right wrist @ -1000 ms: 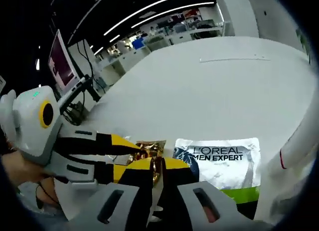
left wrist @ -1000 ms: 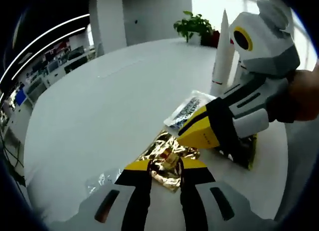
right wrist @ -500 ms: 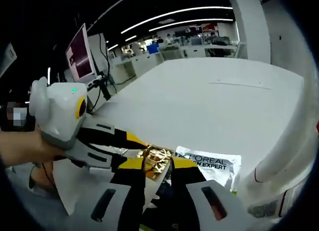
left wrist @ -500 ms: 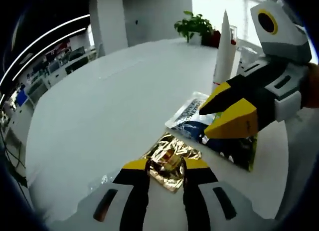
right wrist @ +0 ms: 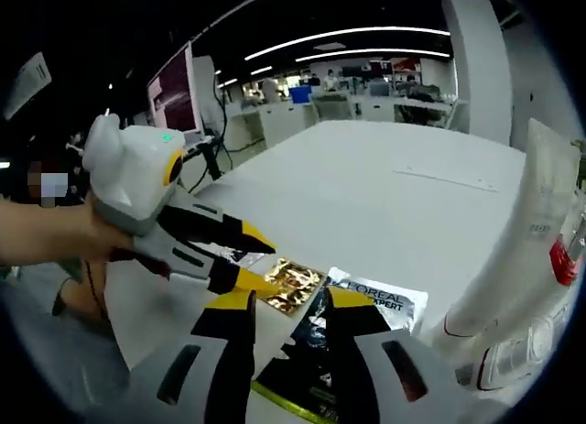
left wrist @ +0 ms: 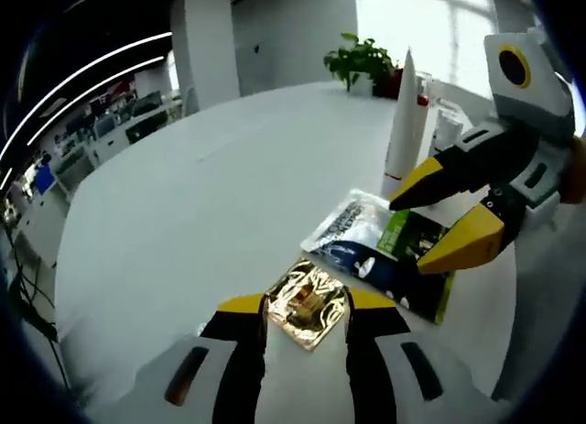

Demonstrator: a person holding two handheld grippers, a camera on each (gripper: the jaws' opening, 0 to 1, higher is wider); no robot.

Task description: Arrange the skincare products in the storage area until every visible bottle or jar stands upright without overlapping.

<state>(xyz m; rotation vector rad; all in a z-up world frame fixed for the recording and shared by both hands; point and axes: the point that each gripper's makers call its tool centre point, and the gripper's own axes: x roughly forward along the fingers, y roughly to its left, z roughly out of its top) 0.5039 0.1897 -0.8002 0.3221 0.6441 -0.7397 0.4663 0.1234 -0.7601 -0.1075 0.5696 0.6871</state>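
A gold foil sachet (left wrist: 308,294) lies flat on the white table (left wrist: 183,195), between the tips of my left gripper (left wrist: 307,307), whose jaws stand apart. Beside it lies a dark and white L'Oreal sachet (left wrist: 385,250). My right gripper (left wrist: 409,232) hovers open over that sachet, holding nothing. A tall white tube (left wrist: 406,122) stands upright behind. In the right gripper view, my right gripper (right wrist: 293,300) is open above the L'Oreal sachet (right wrist: 380,300). There the left gripper (right wrist: 272,266) comes in from the left, open, its lower tip at the gold sachet (right wrist: 295,279).
A potted plant (left wrist: 362,56) stands at the table's far edge. More white containers (right wrist: 513,360) stand by the white tube (right wrist: 513,250) at the right. A person's hand (right wrist: 55,241) holds the left gripper. Desks and monitors lie beyond the table.
My right gripper has opened and drawn back from the sachets. The left gripper's jaws have spread wider around the gold sachet. Both cameras have pulled up and away.
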